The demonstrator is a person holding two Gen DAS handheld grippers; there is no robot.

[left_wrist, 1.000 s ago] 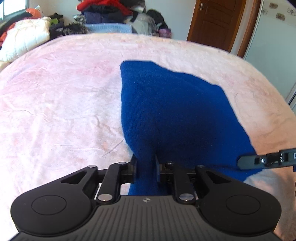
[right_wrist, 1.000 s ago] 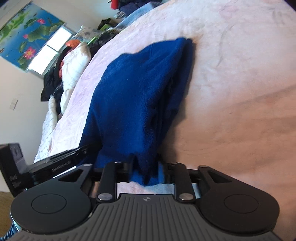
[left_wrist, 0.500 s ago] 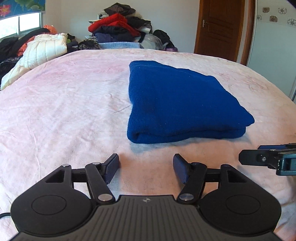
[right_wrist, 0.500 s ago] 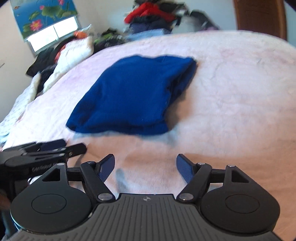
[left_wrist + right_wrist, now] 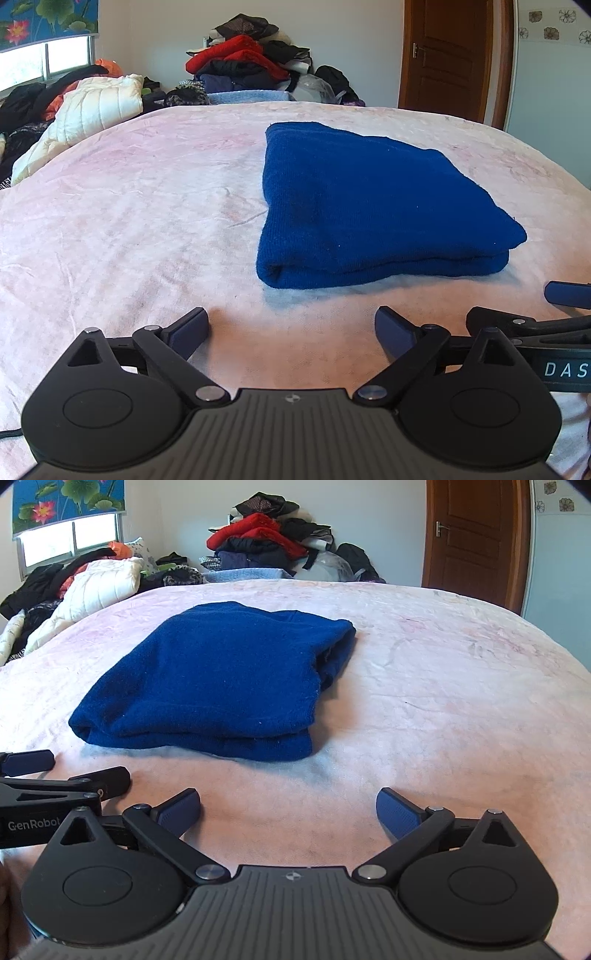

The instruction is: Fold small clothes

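Observation:
A blue knit garment lies folded into a thick rectangle on the pink bedspread; it also shows in the right wrist view, with its layered edges facing me. My left gripper is open and empty, a short way in front of the garment's near edge. My right gripper is open and empty, also just short of the near edge. Each gripper shows at the side of the other's view: the right gripper, the left gripper.
A heap of clothes is piled beyond the far edge of the bed. A white quilted jacket and dark clothes lie at the far left. A brown door stands at the back right. Bare bedspread surrounds the garment.
One second ago both grippers were shut on the blue garment's edge. They let go, opened wide and drew back; the garment now lies folded on the bed.

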